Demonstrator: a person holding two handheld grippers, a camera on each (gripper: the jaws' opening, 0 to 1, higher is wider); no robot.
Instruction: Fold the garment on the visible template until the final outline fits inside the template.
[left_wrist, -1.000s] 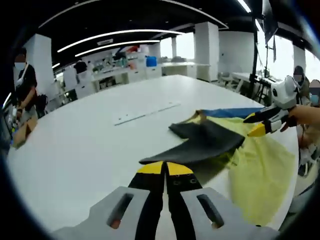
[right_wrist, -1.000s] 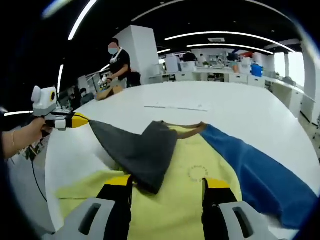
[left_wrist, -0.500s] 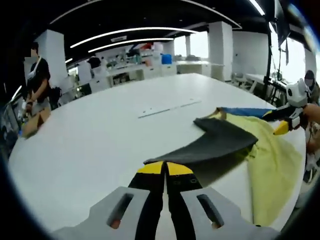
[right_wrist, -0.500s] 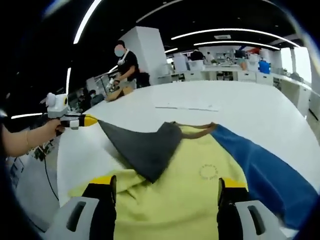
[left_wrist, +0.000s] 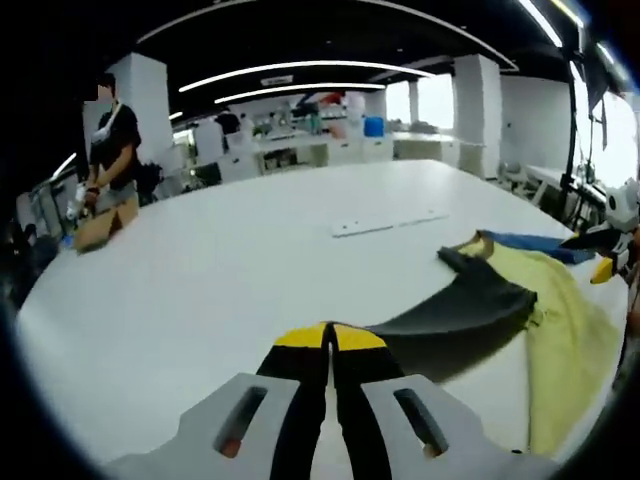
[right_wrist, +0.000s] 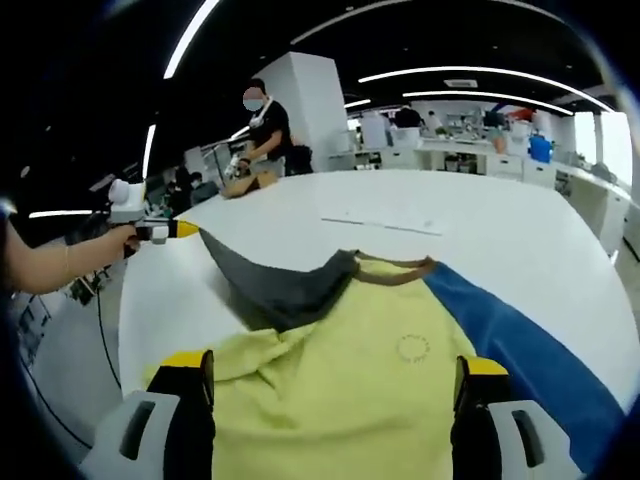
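Pulling toward 9 o'clock, I am drawing the dark sleeve (right_wrist: 270, 285) flatter with the clamped left gripper (left_wrist: 329, 340), keeping the empty right gripper (right_wrist: 335, 375) wide.

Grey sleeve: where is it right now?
In the right gripper view the grey sleeve stretches left from the yellow shirt, its tip pinched in the shut left gripper over the white table; the blue sleeve lies opposite.

Left gripper view low over worktop (left_wrist: 200, 300), facing garment (left_wrist: 520, 320) from its dark sleeve end, right gripper view close above yellow body, both share garment, worktop, strip (right_wrist: 385, 226)
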